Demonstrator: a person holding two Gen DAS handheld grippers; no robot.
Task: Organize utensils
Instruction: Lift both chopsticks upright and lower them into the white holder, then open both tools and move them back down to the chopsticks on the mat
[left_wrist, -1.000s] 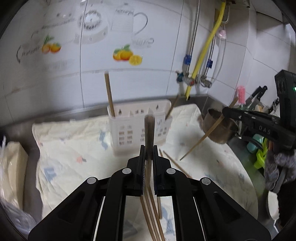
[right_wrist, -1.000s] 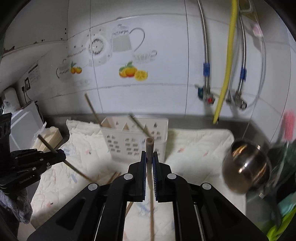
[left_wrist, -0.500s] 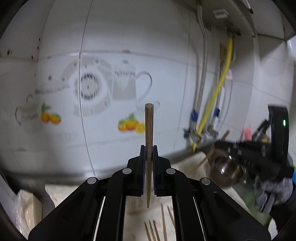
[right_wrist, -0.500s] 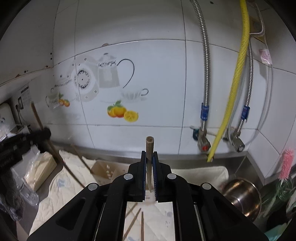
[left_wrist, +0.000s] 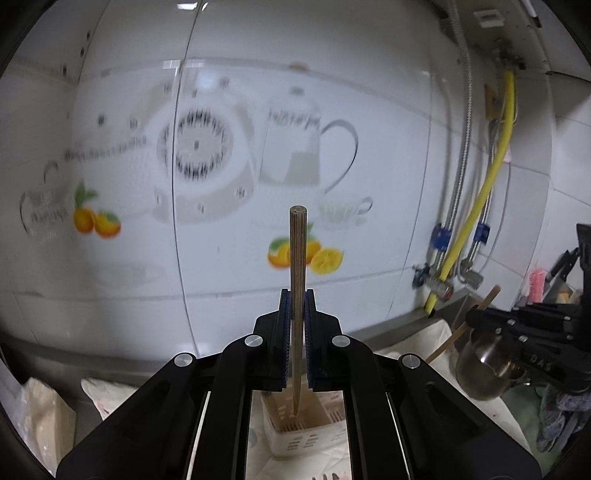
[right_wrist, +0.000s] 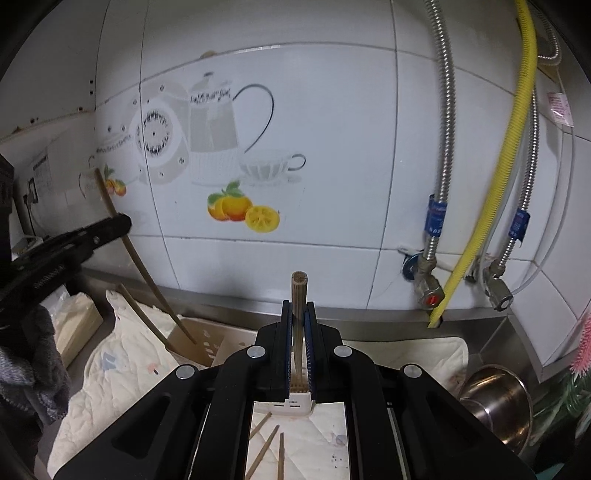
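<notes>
My left gripper (left_wrist: 295, 295) is shut on a wooden chopstick (left_wrist: 297, 251) held upright, its lower tip just above the white slotted caddy (left_wrist: 295, 428). My right gripper (right_wrist: 297, 306) is shut on a second chopstick (right_wrist: 298, 291), also upright, over the caddy's near edge (right_wrist: 291, 402). Each gripper shows in the other's view: the right one (left_wrist: 517, 328) at the right edge with its chopstick (left_wrist: 461, 332), the left one (right_wrist: 74, 240) at the left with its chopstick (right_wrist: 140, 266). Another chopstick (right_wrist: 144, 317) leans in the caddy. Three loose chopsticks (right_wrist: 264, 454) lie on the cloth.
A pale quilted cloth (right_wrist: 122, 354) covers the steel counter. A steel bowl (right_wrist: 495, 395) sits at the right, near a pink brush (right_wrist: 583, 347). Metal hoses and a yellow hose (right_wrist: 491, 184) hang on the tiled wall. A gloved hand (right_wrist: 33, 362) is at the left.
Both grippers have risen and moved towards the wall with their chopsticks. The caddy has slid from the middle of each view to just beneath the jaws.
</notes>
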